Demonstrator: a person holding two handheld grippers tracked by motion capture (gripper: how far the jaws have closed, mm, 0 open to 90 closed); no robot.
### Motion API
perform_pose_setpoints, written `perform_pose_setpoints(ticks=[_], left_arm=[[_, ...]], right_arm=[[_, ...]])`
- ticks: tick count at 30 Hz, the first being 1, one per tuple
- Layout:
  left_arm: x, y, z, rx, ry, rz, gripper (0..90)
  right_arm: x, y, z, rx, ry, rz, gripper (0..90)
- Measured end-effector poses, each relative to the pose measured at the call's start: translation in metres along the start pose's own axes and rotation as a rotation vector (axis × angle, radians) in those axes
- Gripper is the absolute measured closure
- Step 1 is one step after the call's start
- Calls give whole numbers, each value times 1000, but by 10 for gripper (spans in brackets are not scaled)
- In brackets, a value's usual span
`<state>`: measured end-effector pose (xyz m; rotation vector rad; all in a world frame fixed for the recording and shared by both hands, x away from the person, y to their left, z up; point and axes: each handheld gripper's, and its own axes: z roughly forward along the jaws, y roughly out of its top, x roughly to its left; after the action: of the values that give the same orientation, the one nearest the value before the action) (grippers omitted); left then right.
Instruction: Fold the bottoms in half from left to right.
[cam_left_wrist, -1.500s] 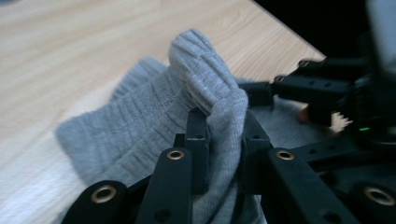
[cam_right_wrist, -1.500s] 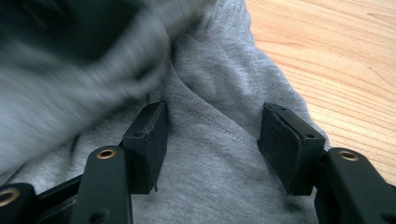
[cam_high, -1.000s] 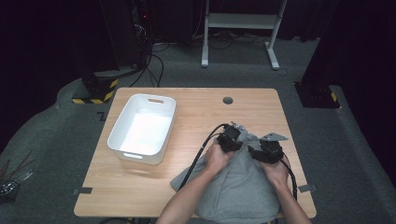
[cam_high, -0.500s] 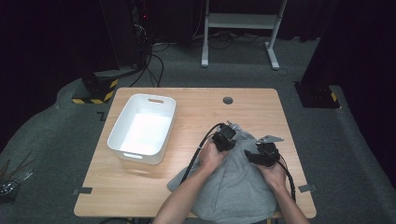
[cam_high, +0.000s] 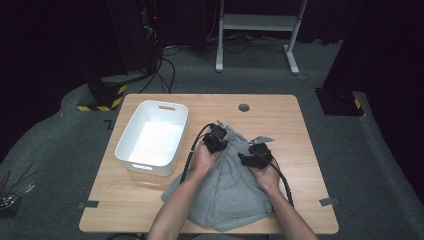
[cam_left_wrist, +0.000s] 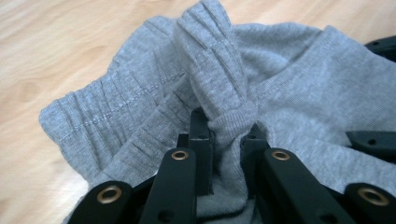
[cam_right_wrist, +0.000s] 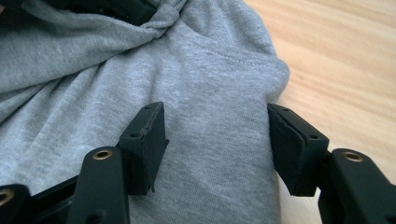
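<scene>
Wooden table (cam_high: 300, 130): pale top, rectangular, standing on dark grey floor; small round grommet (cam_high: 244, 107) near its far edge. Grey garment (cam_high: 230, 192): soft knit, with a ribbed, stitched band; lies crumpled on the near right-of-centre part of the table, its near hem reaching the table's front edge, its far end gathered up towards the bin. White plastic bin (cam_high: 131, 157): oblong, handle slot in the far wall, on the left half of the table, just beside the garment's left edge. Left gripper (cam_high: 215, 138): held in the person's left hand at the garment's far end; in the left gripper view (cam_left_wrist: 227, 135) its jaws are clenched on a twisted bunch of the ribbed band, fabric pinched tight between the pads. Right gripper (cam_high: 254, 156): held in the person's right hand, over the garment's right side, near the left one; in the right gripper view (cam_right_wrist: 215, 140) its jaws stand apart over flat cloth near the garment's edge; whether the tips touch the fabric is hard to tell.
</scene>
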<state>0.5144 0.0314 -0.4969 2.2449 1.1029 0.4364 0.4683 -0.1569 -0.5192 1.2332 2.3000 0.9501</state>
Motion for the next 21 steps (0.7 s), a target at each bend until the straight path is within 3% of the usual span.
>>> perform_pose_setpoints(ticks=[4, 9, 15, 21], left_arm=[[11, 3, 3, 4, 32, -1, 800], [16, 4, 1, -18, 0, -54, 766], [13, 2, -19, -68, -42, -107, 566], [8, -4, -42, -64, -35, -97, 445]], right_arm=[[4, 11, 11, -3, -12, -6, 394], [3, 13, 14, -19, -21, 17, 388], [0, 11, 4, -18, -7, 30, 386], [0, 3, -6, -40, 7, 22, 387]])
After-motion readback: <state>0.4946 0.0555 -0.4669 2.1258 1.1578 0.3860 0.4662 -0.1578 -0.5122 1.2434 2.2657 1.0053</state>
